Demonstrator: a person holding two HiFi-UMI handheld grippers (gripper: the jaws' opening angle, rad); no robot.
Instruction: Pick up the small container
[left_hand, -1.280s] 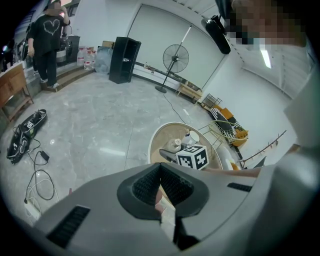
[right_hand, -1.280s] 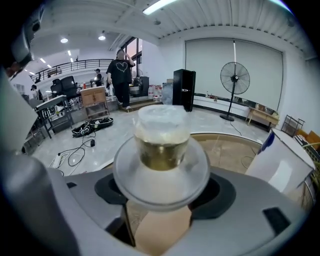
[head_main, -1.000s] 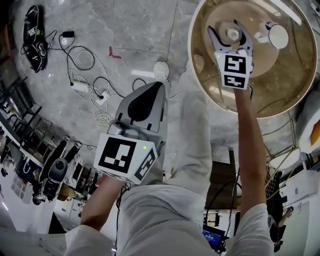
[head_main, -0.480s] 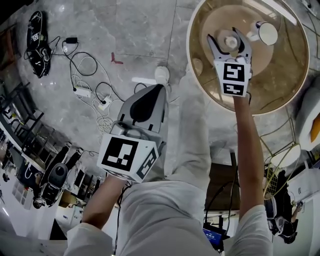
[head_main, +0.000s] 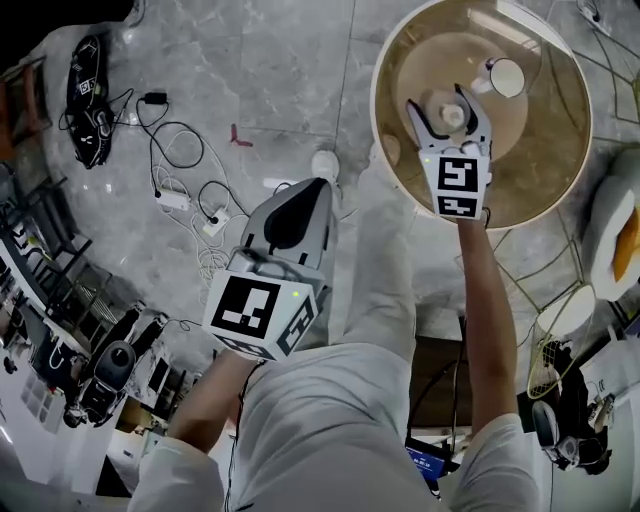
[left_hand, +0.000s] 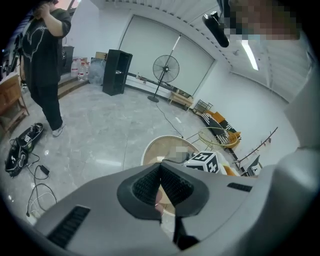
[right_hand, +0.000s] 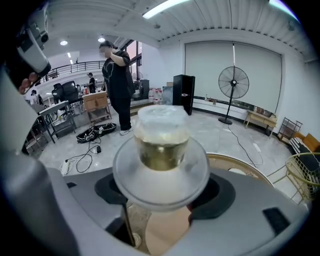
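The small container (right_hand: 161, 145) is a clear tub with a wide round rim and yellowish contents. It sits between the jaws of my right gripper (right_hand: 162, 196), which is shut on it. In the head view the right gripper (head_main: 440, 100) holds the container (head_main: 450, 115) over the round wooden table (head_main: 385, 60). My left gripper (head_main: 308, 188) hangs low by my body over the floor, away from the table. In the left gripper view the left gripper (left_hand: 160, 174) has its ribbed pads pressed together with nothing between them.
A white cup (head_main: 505, 77) stands on the table beyond the held container. Cables and power strips (head_main: 190, 195) and a black bag (head_main: 85, 85) lie on the grey floor. A yellow wire basket (head_main: 560, 330) sits at the right. A person (right_hand: 117, 75) and a fan (right_hand: 233, 82) stand farther off.
The right gripper with the container has drawn back from the white cup toward me. The left gripper has barely moved and stays shut.
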